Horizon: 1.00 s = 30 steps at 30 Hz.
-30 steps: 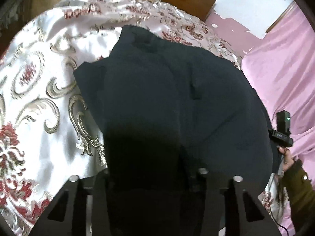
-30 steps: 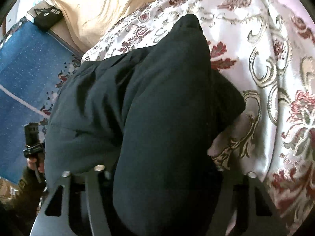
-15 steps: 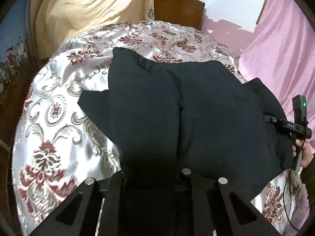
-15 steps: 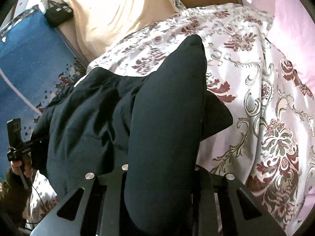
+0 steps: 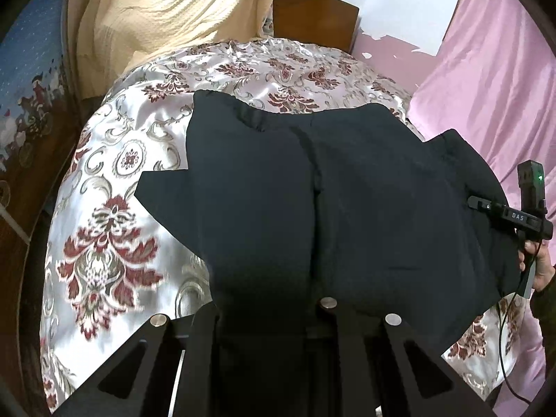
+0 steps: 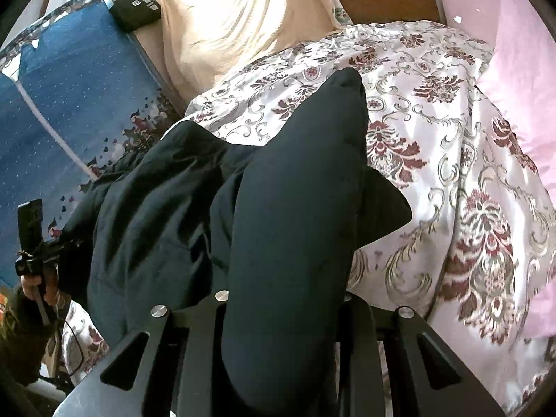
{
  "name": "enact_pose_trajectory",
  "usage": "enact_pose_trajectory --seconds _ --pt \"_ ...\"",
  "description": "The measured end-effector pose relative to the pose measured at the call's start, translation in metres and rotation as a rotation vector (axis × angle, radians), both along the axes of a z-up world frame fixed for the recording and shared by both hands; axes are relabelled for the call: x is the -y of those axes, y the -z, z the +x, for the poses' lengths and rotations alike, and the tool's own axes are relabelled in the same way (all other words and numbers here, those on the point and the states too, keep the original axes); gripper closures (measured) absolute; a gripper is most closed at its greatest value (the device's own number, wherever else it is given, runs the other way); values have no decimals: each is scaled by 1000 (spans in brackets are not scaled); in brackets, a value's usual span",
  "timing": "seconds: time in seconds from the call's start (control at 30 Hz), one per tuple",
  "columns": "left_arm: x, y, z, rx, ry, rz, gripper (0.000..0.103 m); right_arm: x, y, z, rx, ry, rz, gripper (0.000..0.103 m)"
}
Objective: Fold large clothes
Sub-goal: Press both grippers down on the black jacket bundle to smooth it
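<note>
A large dark padded garment (image 5: pixel 347 191) lies over a floral satin bedspread (image 5: pixel 114 226), its near edge lifted off the bed. My left gripper (image 5: pixel 267 316) is shut on a thick fold of that edge, which hides the fingertips. In the right wrist view my right gripper (image 6: pixel 281 312) is shut on another bulging fold of the garment (image 6: pixel 295 208). The right gripper (image 5: pixel 514 215) also shows at the garment's right side, held by a hand. The left gripper (image 6: pixel 31 243) shows at the far left, also in a hand.
A cream blanket (image 5: pixel 166 17) and a wooden headboard (image 5: pixel 312 14) stand at the bed's far end. Pink cloth (image 5: pixel 486 69) hangs along the right side. A blue patterned cloth (image 6: pixel 69 87) and a black bag (image 6: pixel 133 7) lie at the left.
Both grippers have risen and drawn back with the garment's edge, so more of the bed shows. The jaws have narrowed on the folds since the earliest frames.
</note>
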<state>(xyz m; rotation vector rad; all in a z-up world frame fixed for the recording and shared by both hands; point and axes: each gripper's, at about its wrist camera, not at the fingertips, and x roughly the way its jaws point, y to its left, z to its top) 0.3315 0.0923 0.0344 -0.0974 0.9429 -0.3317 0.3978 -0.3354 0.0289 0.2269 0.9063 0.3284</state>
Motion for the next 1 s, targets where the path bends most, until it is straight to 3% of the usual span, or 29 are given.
enact_pose_trajectory --seconds 0.43,0.77,0.87,0.93,1.0 --pt "3 34 -12 -66 -15 -2 87 6 37 -22 -64 56 -12 81" --pt "2 48 -8 -159 -71 58 74 10 56 -19 -128 121 -65 60" --pt "-4 54 -7 -191 -106 50 65 14 60 -20 -149 157 -73 44" --pt "-7 56 -7 -201 -134 55 42 19 62 -23 -155 188 -68 36" --pt "-13 56 -9 -204 -162 25 32 22 62 -26 -151 213 -81 31"
